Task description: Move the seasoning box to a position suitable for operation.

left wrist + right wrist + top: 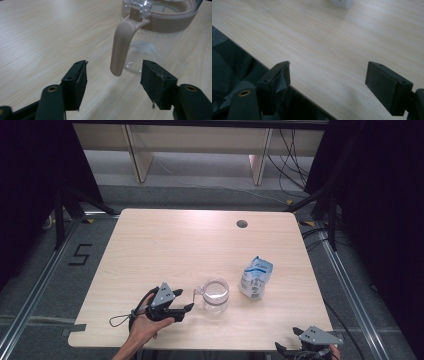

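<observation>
Tabletop [165, 245]: jug handle [122, 47] between left tongs [113, 76].

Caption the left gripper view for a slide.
Left gripper, jaws open, straddles the tan handle of a clear pitcher.

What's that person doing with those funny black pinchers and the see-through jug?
A person holds a pincher tool in each hand. The left gripper is lined up on the handle of the clear jug; its jaws sit either side of the handle without touching it. The right gripper waits open at the table's near edge. A white and blue pouch stands beside the jug.
</observation>
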Action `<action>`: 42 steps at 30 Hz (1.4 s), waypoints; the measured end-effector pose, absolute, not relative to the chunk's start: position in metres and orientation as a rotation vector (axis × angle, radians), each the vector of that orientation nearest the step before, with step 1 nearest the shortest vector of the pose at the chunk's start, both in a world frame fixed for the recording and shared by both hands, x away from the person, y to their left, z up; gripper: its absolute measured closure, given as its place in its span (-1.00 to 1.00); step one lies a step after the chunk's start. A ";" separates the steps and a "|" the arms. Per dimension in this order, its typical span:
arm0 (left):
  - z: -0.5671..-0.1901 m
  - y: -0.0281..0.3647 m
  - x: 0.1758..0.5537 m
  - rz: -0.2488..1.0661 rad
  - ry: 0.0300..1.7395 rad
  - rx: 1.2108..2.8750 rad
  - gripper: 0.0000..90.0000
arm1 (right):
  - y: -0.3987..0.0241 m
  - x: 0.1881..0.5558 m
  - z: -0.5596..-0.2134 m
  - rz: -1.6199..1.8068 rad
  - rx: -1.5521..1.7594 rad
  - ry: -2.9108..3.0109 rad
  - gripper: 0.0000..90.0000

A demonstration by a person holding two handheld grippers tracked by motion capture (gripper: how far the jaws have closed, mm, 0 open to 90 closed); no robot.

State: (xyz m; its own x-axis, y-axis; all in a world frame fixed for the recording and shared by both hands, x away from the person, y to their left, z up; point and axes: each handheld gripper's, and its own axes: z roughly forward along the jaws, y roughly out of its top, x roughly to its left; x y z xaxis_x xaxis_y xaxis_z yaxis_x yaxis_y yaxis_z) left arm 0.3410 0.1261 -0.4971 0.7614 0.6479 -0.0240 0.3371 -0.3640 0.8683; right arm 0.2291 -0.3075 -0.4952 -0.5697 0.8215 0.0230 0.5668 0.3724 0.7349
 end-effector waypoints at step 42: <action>-0.495 0.109 0.355 0.412 0.605 1.966 0.67 | -0.303 0.227 -0.495 1.015 1.211 2.317 -0.52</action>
State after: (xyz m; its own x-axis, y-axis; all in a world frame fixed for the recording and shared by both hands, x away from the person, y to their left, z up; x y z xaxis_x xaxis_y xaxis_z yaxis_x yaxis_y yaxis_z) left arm 0.3550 0.1090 -0.4952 0.8169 0.5762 0.0269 0.2368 -0.3776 0.8952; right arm 0.2274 -0.3028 -0.4953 -0.5814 0.8131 0.0301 0.5734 0.3832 0.7241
